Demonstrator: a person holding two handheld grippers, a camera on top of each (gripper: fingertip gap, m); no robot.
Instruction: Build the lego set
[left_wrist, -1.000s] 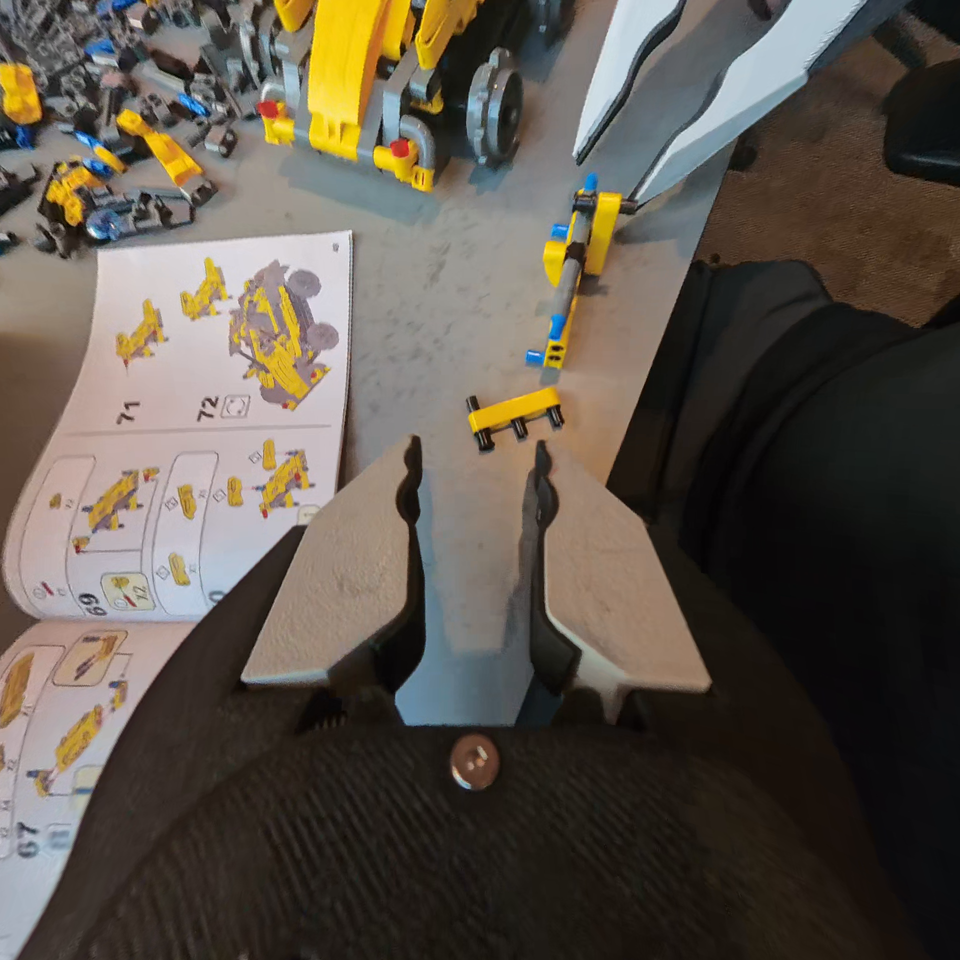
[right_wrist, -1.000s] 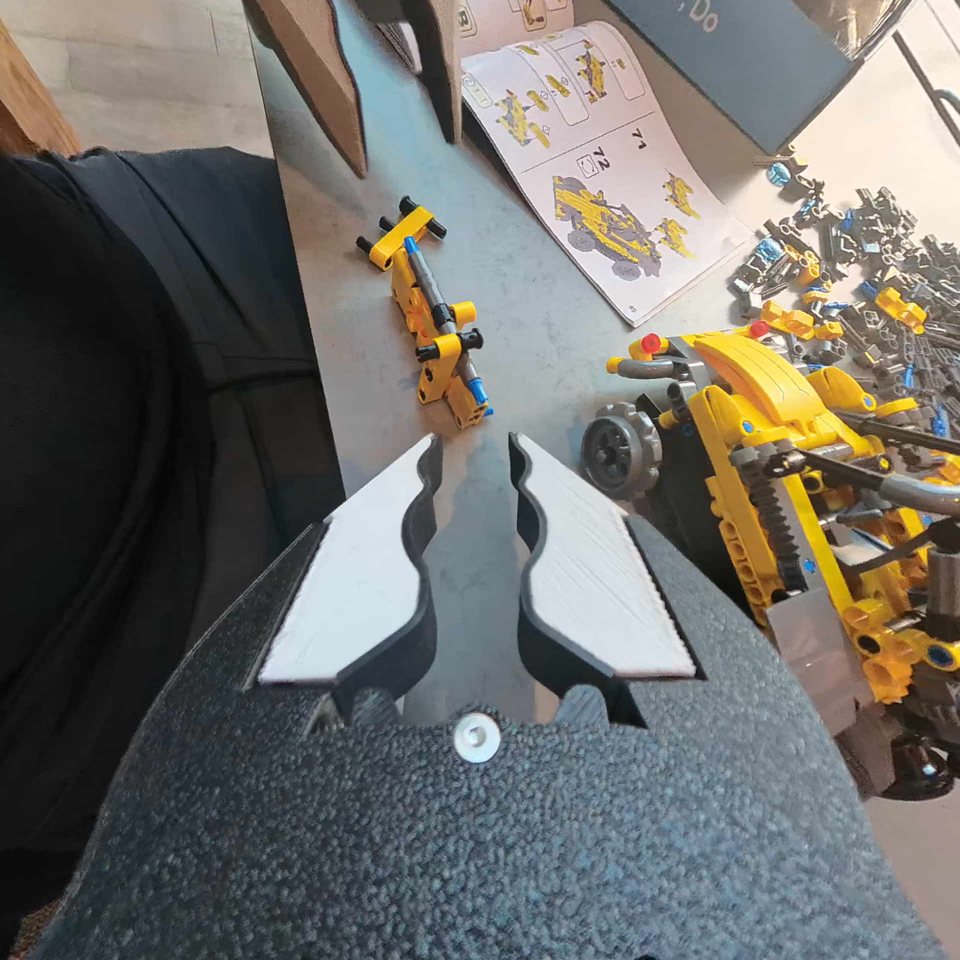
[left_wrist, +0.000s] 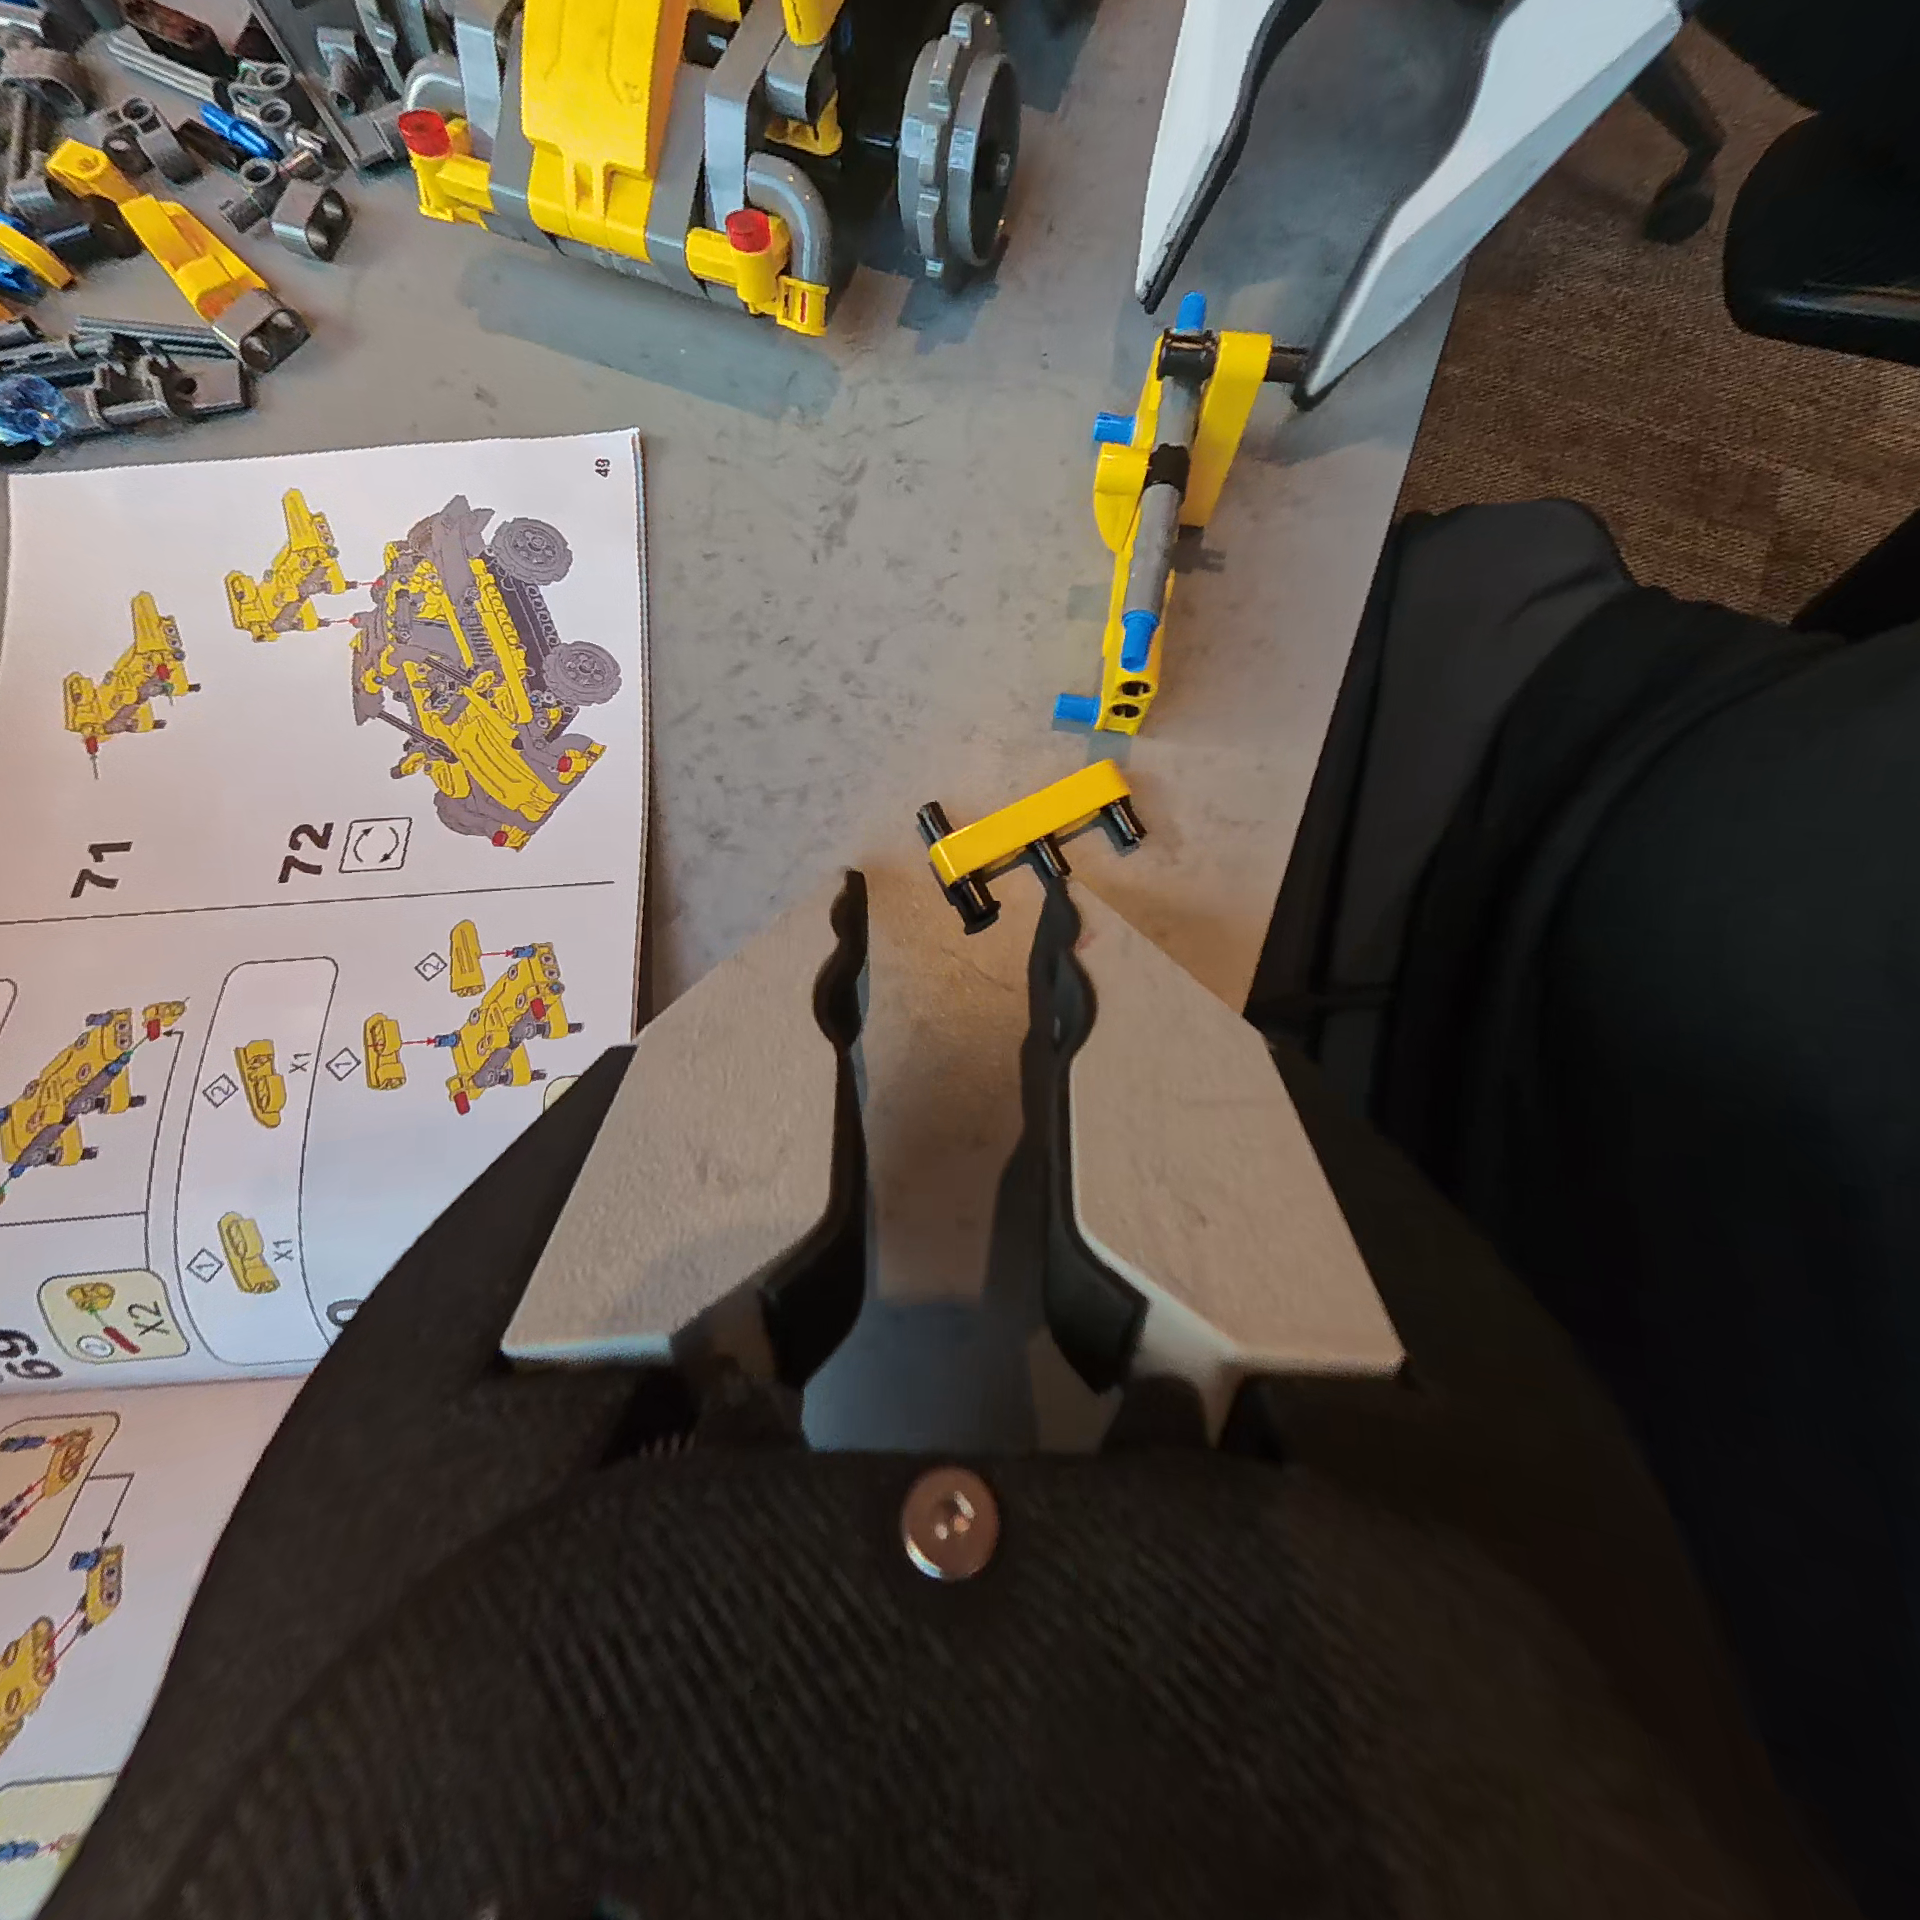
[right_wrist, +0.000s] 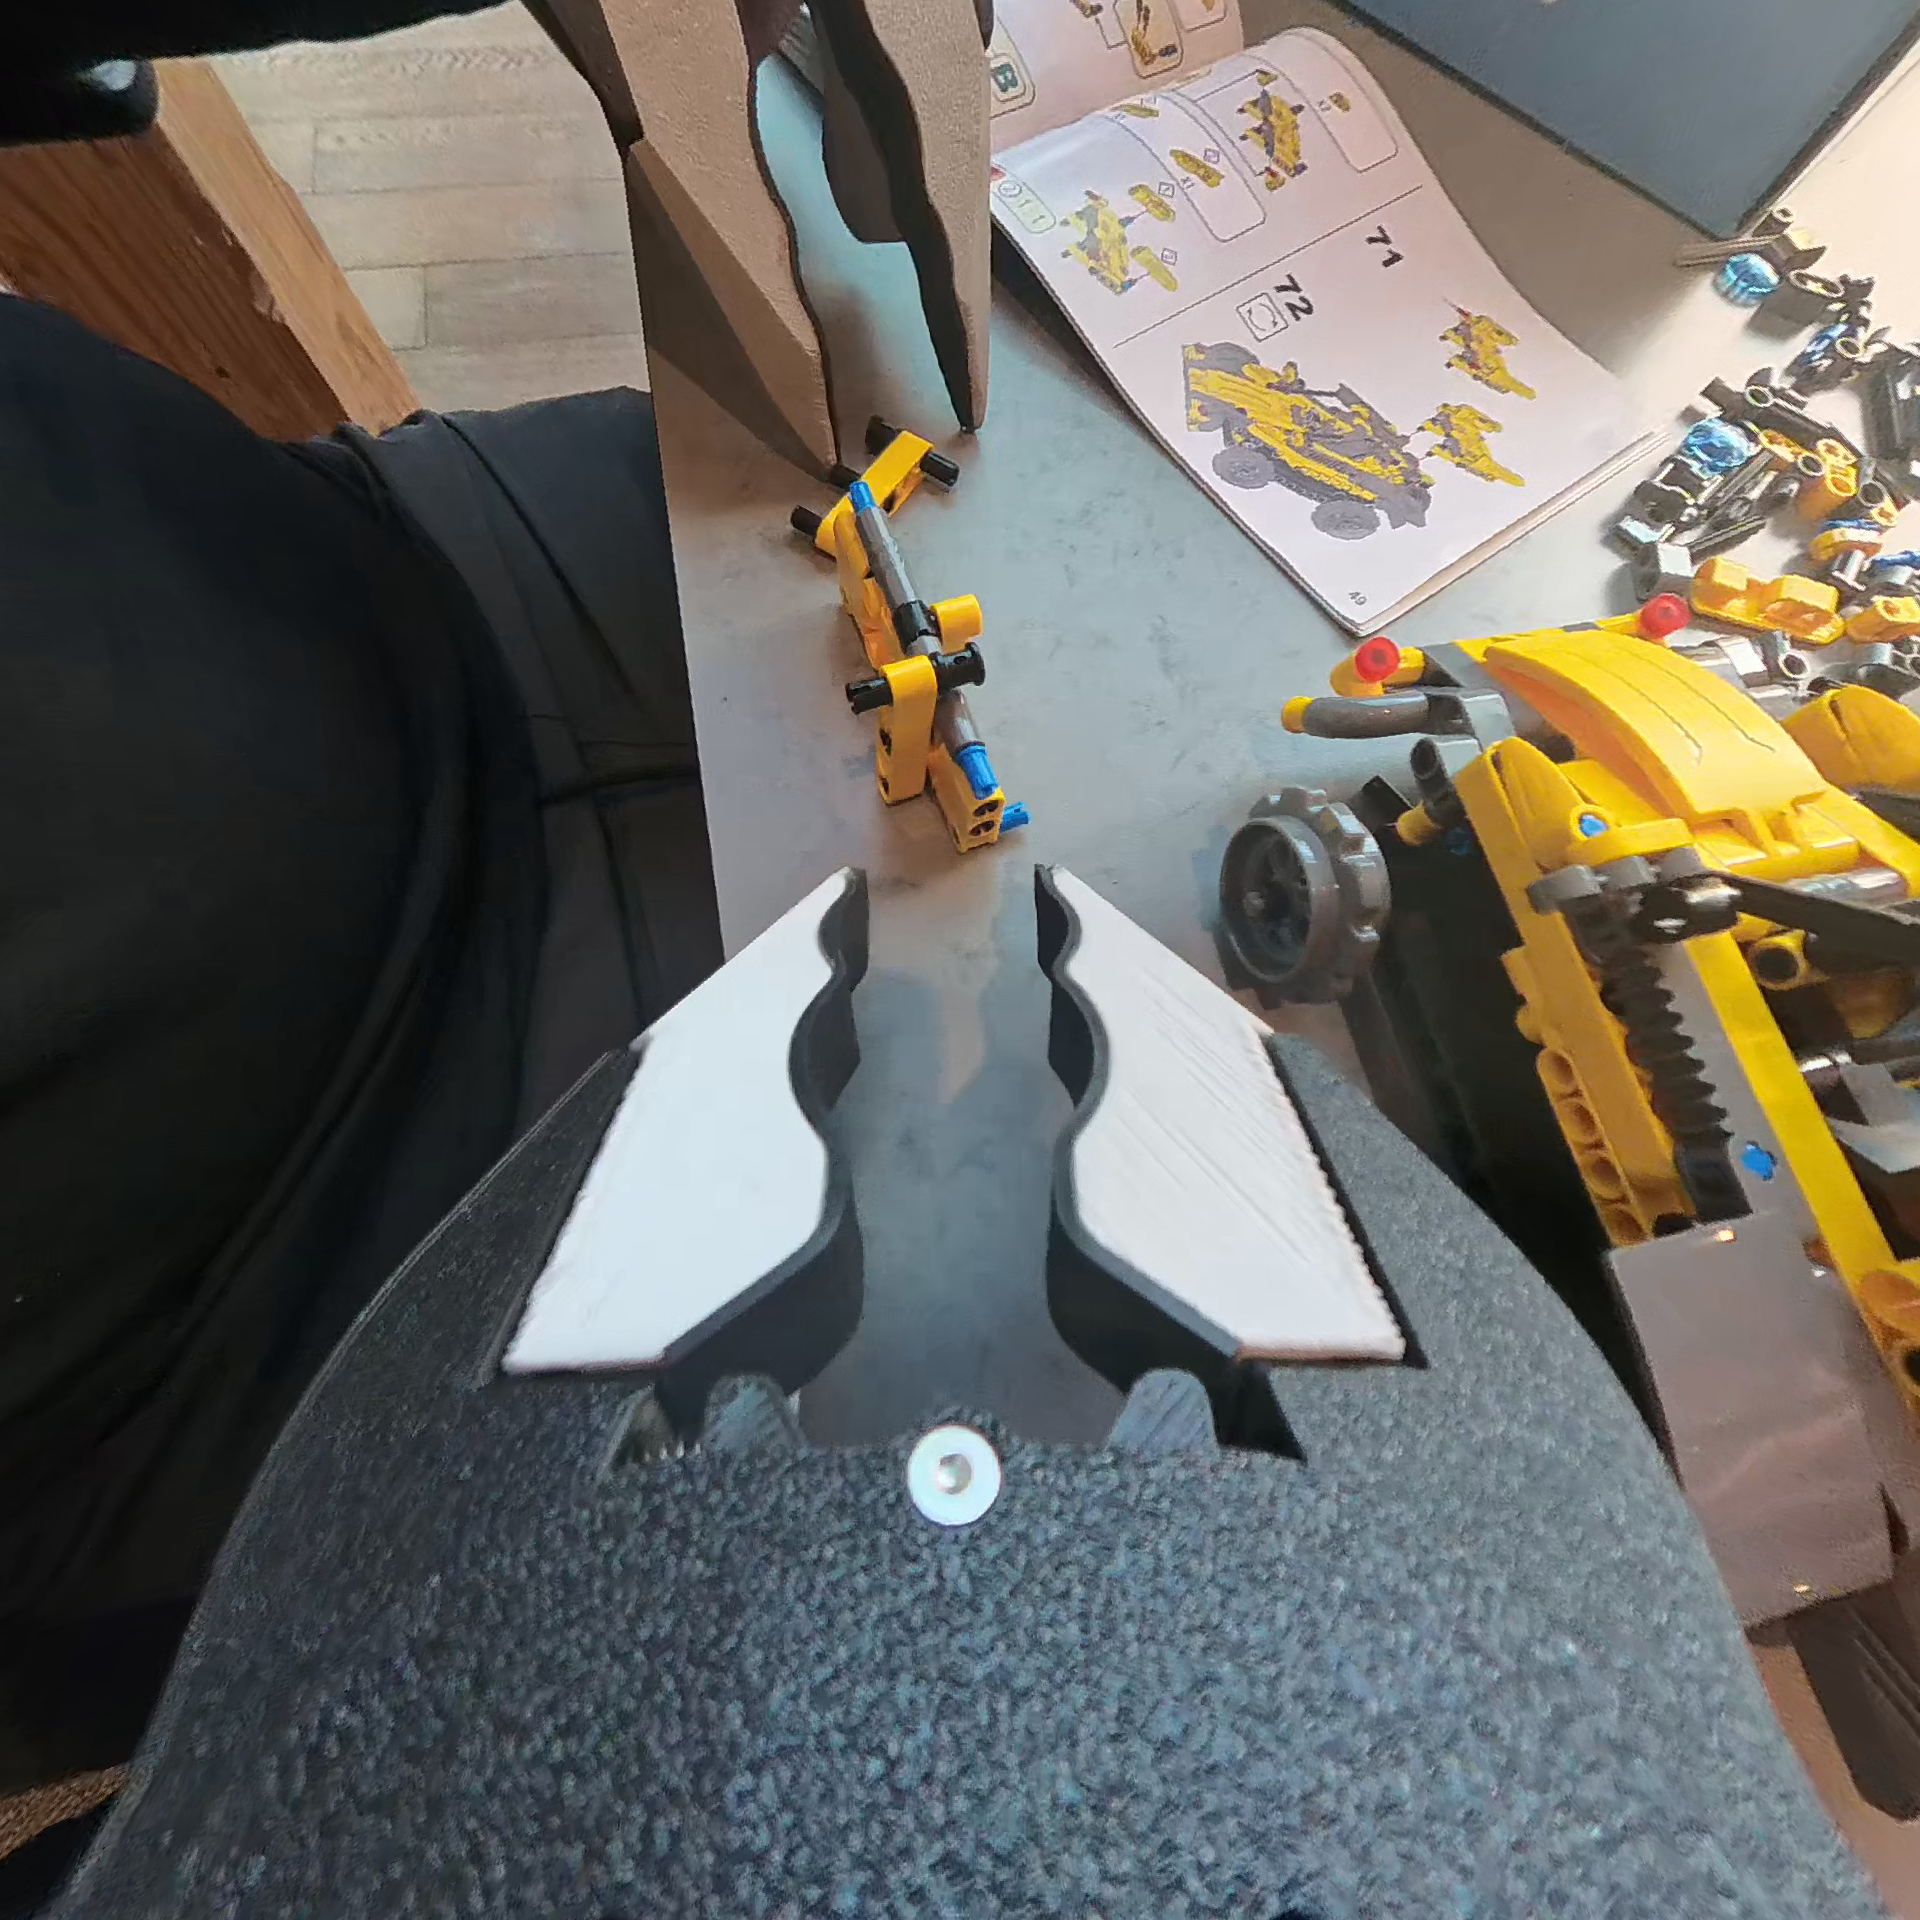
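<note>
My left gripper (left_wrist: 954, 899) is open and empty, low over the grey table (left_wrist: 883, 582). Its tips are right at a small yellow beam with black pins (left_wrist: 1029, 831), and one fingertip (left_wrist: 1055, 914) reaches the beam's middle pin. A yellow sub-assembly with a grey axle and blue pins (left_wrist: 1153, 520) lies just beyond the beam. My right gripper (right_wrist: 951, 878) is open and empty, with its tips just short of that sub-assembly (right_wrist: 914, 675). In the right wrist view the left gripper (right_wrist: 899, 442) stands over the beam (right_wrist: 904, 468). In the left wrist view the right gripper (left_wrist: 1231, 338) is at the sub-assembly's far end.
A large yellow and grey vehicle model (right_wrist: 1610, 831) (left_wrist: 623, 135) stands beside the sub-assembly. An open instruction booklet (left_wrist: 312, 727) (right_wrist: 1351, 312) lies flat, with loose parts (left_wrist: 156, 208) (right_wrist: 1787, 468) past it. A person's dark clothing (left_wrist: 1610, 1039) lines the table edge. A blue box (right_wrist: 1662, 94) sits behind. Across from one pair of fingers to the other is roughly 12 centimeters.
My left gripper has come down closer to the small yellow beam and its jaws have narrowed a little. The right gripper and the parts have hardly moved.
</note>
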